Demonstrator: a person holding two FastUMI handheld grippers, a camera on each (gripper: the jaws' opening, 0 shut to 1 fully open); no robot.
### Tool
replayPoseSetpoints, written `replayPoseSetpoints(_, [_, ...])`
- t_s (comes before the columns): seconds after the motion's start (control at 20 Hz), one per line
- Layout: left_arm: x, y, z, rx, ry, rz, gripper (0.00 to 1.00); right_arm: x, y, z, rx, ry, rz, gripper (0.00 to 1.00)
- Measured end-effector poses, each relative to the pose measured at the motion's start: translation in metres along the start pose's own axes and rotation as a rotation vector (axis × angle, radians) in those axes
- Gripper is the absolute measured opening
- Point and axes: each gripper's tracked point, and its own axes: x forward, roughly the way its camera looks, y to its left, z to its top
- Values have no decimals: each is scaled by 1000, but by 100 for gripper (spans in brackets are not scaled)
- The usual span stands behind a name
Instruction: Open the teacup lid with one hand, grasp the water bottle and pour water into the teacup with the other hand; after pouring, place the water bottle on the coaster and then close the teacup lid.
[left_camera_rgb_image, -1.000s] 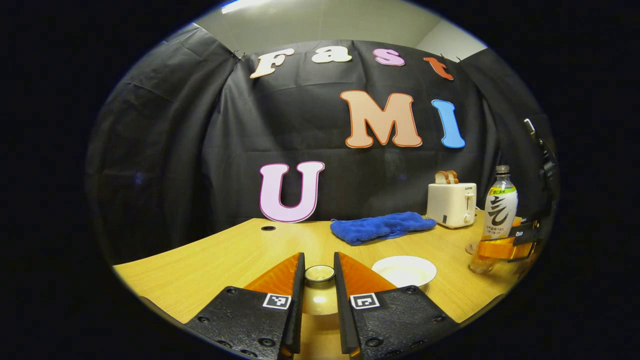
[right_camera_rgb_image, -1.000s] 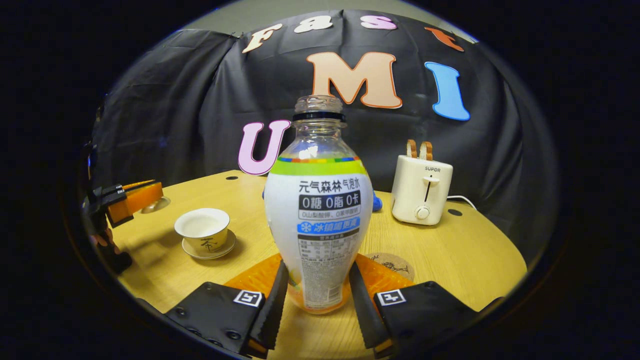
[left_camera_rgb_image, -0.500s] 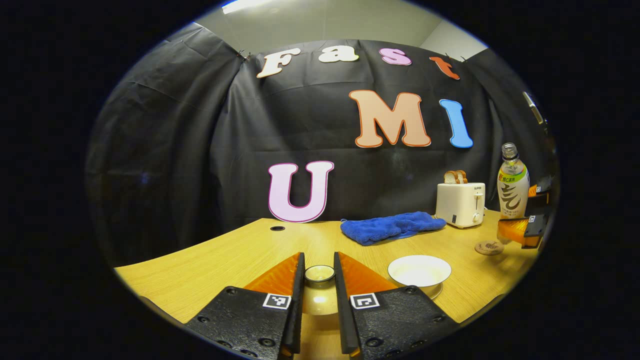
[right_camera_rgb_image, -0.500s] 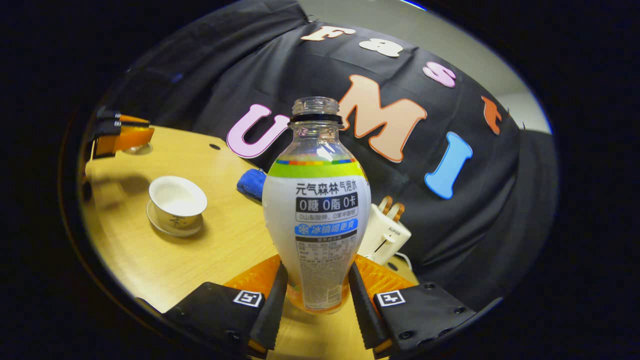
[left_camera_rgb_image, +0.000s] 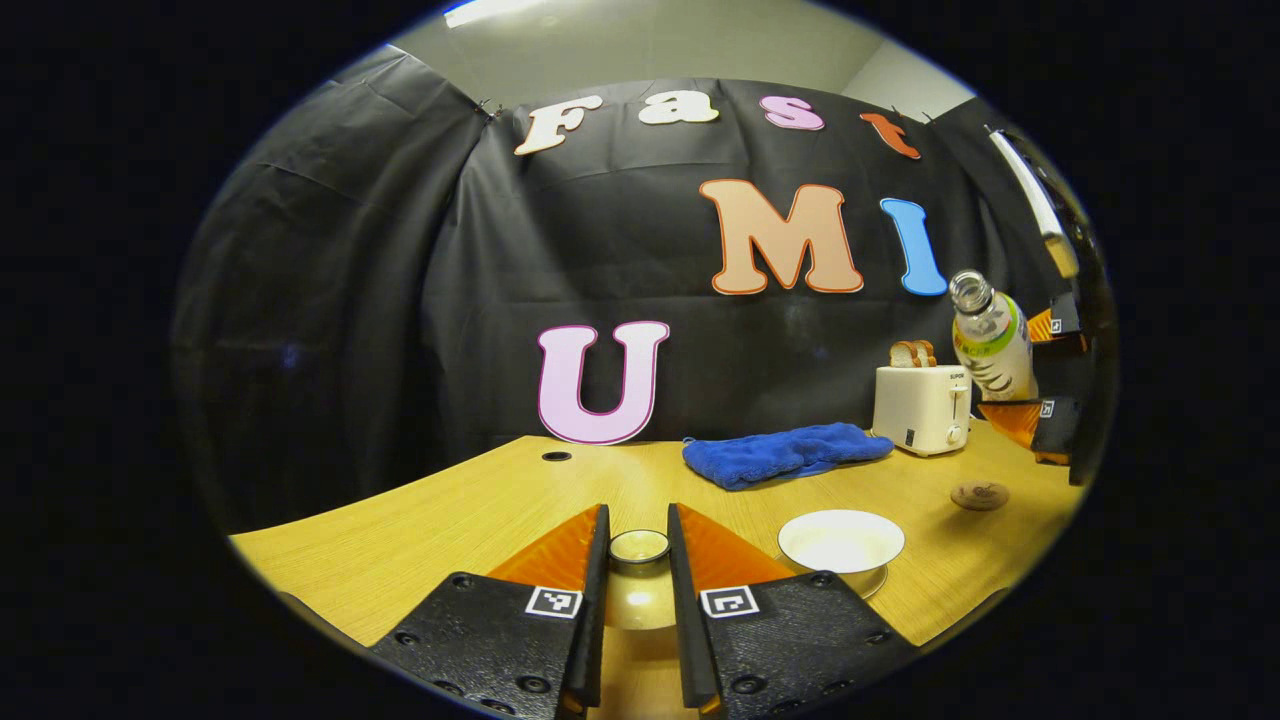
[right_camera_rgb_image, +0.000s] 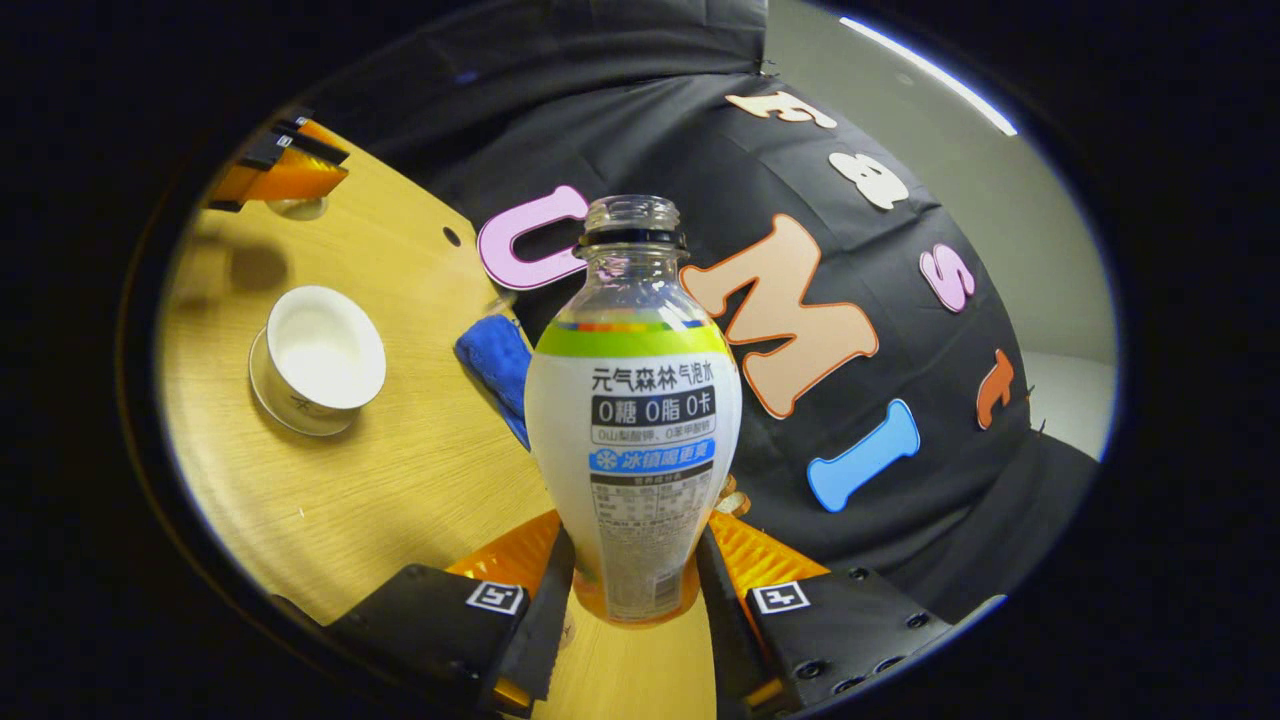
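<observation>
My left claw (left_camera_rgb_image: 637, 590) hides most of the teacup lid (left_camera_rgb_image: 639, 548), its fingers pinching the knob above the wooden table (left_camera_rgb_image: 420, 530). At 3 o'clock stands the open teacup (left_camera_rgb_image: 841, 541), the coaster (left_camera_rgb_image: 979, 494) beyond. My right claw (right_camera_rgb_image: 634, 590) clamps the uncapped water bottle (right_camera_rgb_image: 634, 420), airborne, tilted toward the teacup; its base is hidden.

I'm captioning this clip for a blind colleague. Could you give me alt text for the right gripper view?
The right gripper grips a capless clear plastic water bottle with a white label, lifted and tilted over the light wooden table. An open white teacup on a saucer sits to the left, near a blue cloth.
</observation>
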Motion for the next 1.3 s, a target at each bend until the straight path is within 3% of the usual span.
replayPoseSetpoints(0.25, [1, -1, 0, 0, 1, 0, 28, 7, 34, -1, -145, -1, 32, 67])
replayPoseSetpoints(0.8, [0, 0, -1, -1, 2, 0, 28, 17, 54, -4, -512, -22, -30, 68])
replayPoseSetpoints(1.3, [0, -1, 0, -1, 3, 0, 29, 22, 38, 11, -744, -79, -161, 68])
